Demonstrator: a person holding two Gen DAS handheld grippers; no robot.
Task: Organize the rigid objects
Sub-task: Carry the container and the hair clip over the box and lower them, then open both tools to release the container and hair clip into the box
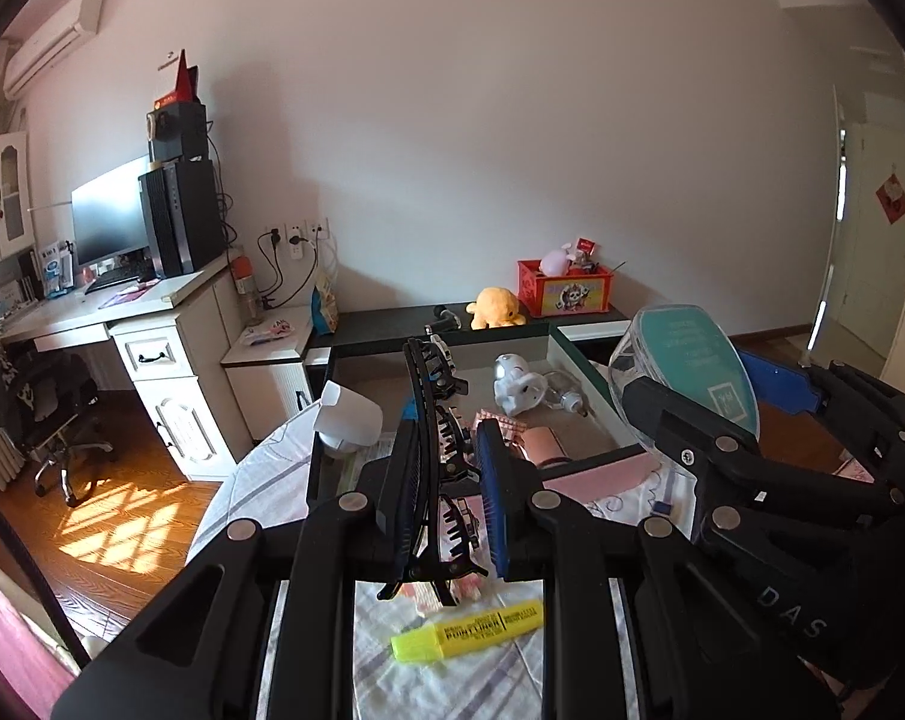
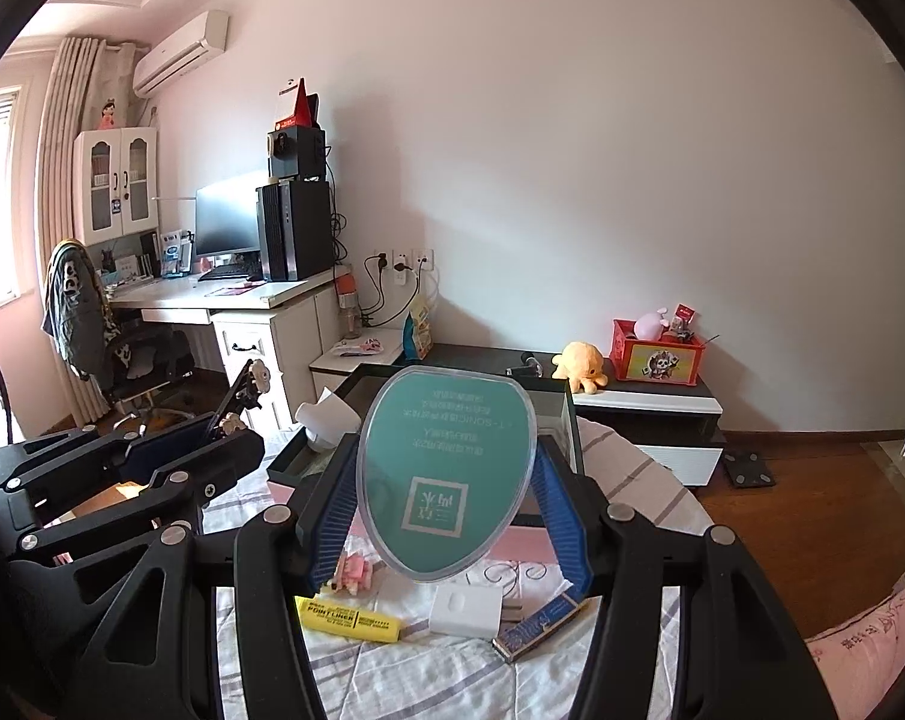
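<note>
Left wrist view: the left gripper (image 1: 446, 498) is clamped on one black hair clip (image 1: 419, 450) at frame centre, its long axis running up and away along the fingers. One yellow highlighter (image 1: 467, 630) lies below it on the cloth, lengthwise left to right. One open box (image 1: 578, 354) sits beyond.

Right wrist view: the right gripper (image 2: 446, 516) is closed on one teal oval case (image 2: 446, 474) at centre, standing upright with its long axis vertical. Below lie one highlighter (image 2: 347, 619) and one white adapter (image 2: 466, 611).
</note>
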